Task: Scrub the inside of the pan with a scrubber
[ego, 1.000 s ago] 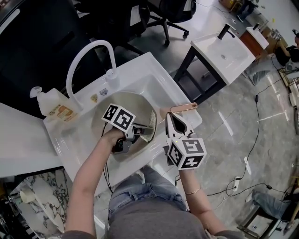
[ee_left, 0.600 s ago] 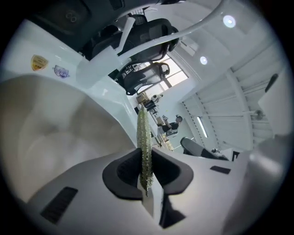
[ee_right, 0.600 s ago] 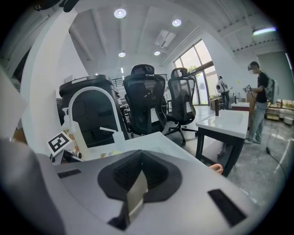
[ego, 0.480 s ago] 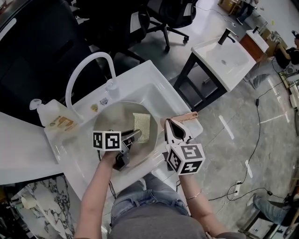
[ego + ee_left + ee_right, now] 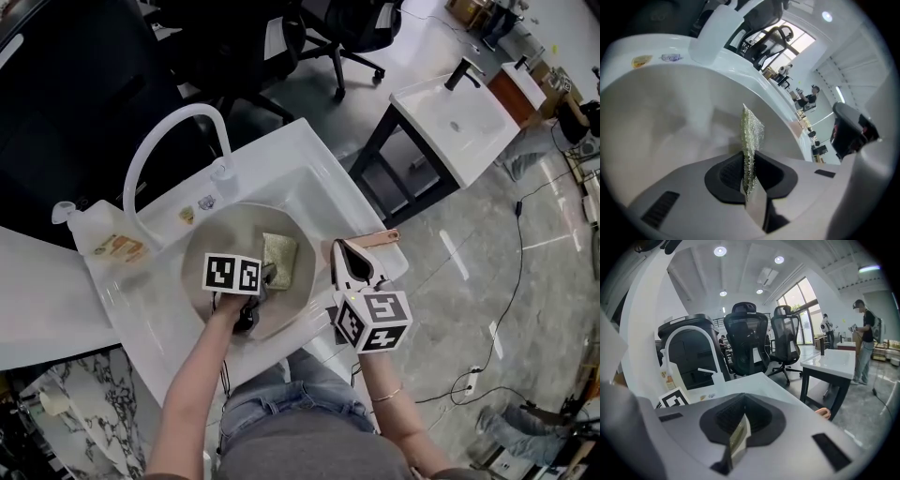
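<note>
- Pan (image 5: 208, 246), round and pale inside, sits in the basin of a white sink (image 5: 314, 178).
- Scrubber (image 5: 280, 259) – a yellow-green, glittery pad – lies against the inner floor of the pan, towards the side where the handle comes off.
- Left gripper (image 5: 265, 276) reaches into the pan from its near rim; in the left gripper view its jaws are pressed together on the scrubber's lower edge, and the pad stands up thin and edge-on between them (image 5: 752, 133), with the pan's inner wall (image 5: 670, 122) curving behind.
- Right gripper (image 5: 343, 249) is outside the pan, just beside its rim, jaws closed on the copper-coloured pan handle (image 5: 378, 240) close to where it joins the pan – a thin strip shows between the pads in the right gripper view, and the handle's rounded end (image 5: 824, 413) pokes out past the gripper.
- Beyond the pan's far rim rises a white arched faucet (image 5: 184, 111).
- Soap bottle (image 5: 105, 236) stands on the sink's ledge, well apart from the pan on the left gripper's side.
</note>
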